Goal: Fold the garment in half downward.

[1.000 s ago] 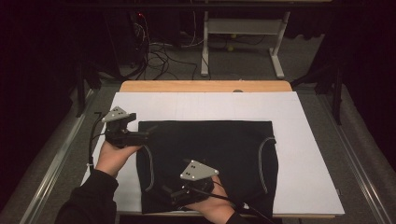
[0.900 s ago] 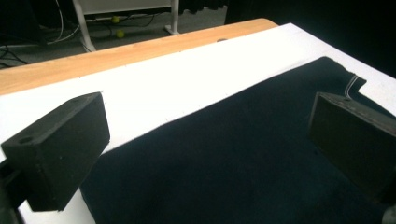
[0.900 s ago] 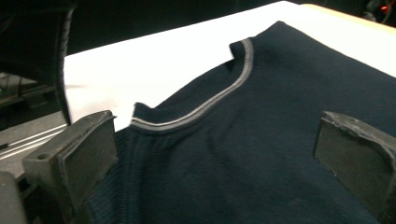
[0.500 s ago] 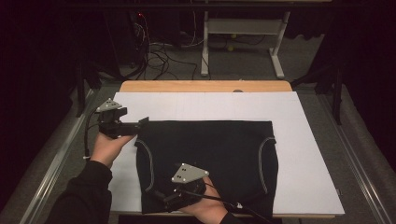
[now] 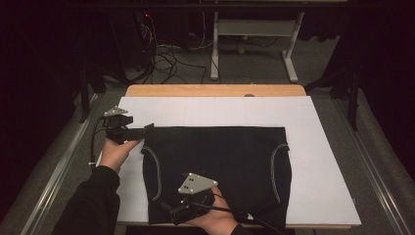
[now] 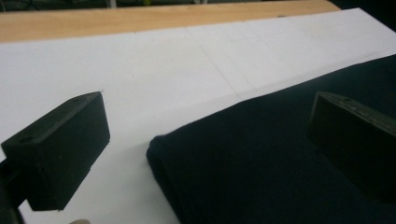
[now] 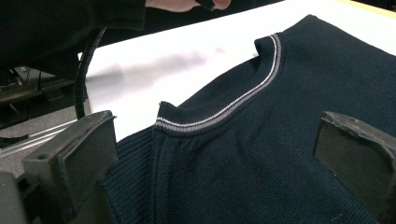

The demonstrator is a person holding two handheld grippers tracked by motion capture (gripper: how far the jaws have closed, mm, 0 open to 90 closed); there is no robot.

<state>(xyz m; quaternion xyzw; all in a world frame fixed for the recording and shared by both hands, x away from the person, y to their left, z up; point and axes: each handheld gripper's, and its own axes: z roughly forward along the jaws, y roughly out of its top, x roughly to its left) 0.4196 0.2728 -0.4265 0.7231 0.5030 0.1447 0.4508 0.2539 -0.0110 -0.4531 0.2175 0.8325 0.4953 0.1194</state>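
Left claw (image 5: 148, 128) now beyond garment (image 5: 220, 166) edge.

Both grippers' (image 5: 147, 128) (image 5: 166, 208) jaws wide apart

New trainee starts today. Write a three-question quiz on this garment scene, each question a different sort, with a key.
1. True or false: the left gripper is clamped on the dark knit garment.
2. Multiple choice: the garment lies on A) bare wood B) the white table cover C) the floor.
3. Fill in: the right gripper is at the garment's ____ left corner.

Key: 1 false, its jaws stand apart beside the far left corner. 2 B. 3 near.
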